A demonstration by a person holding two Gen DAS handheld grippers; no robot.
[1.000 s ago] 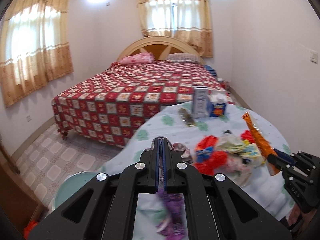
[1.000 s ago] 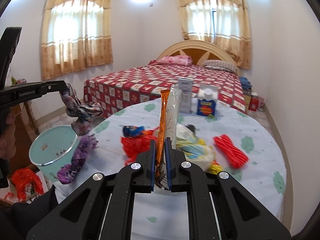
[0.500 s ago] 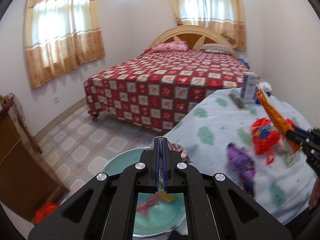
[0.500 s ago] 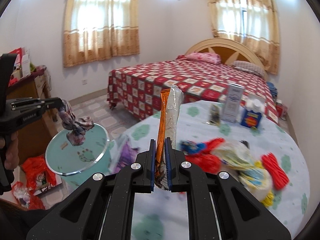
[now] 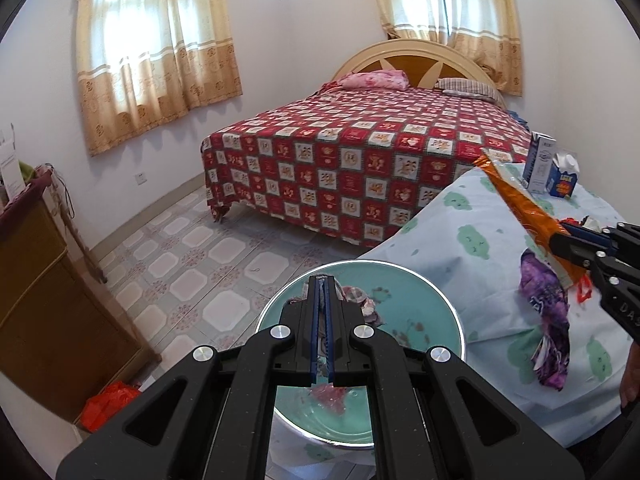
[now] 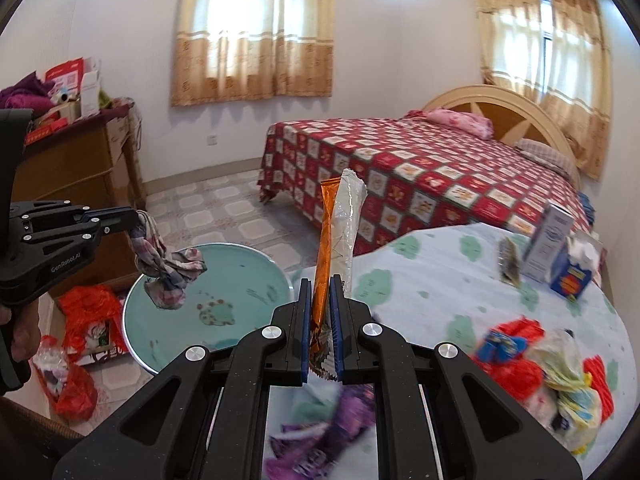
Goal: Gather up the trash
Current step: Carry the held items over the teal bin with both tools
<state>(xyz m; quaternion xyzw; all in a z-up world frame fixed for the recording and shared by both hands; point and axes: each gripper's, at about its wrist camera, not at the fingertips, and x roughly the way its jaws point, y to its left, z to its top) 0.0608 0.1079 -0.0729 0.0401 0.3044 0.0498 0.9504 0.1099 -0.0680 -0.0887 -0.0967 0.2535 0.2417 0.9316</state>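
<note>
The purple wrapper (image 6: 320, 436) is blurred, partly hidden behind the right tool (image 6: 320, 336).

Bedspread (image 5: 360, 160): red with cream and pale squares in a check; curtains (image 6: 256, 36) tan and cream, banded. Tablecloth (image 5: 472, 248) pale blue with green blotches; bin (image 6: 208, 304) teal with a silver rim. Wrapper (image 6: 334, 240) orange and silver; crumpled cloth (image 6: 168, 268) plaid grey-pink; gripper pads (image 6: 306, 320) blue on black.

The left tool (image 5: 321, 332) hangs over a teal bin (image 5: 404, 280), clamped on a crumpled rag (image 5: 358, 300). At right, the right tool (image 5: 560, 242) pinches an orange wrapper (image 5: 520, 208) above the bench (image 5: 460, 240), near a purple wrapper (image 5: 548, 308).
</note>
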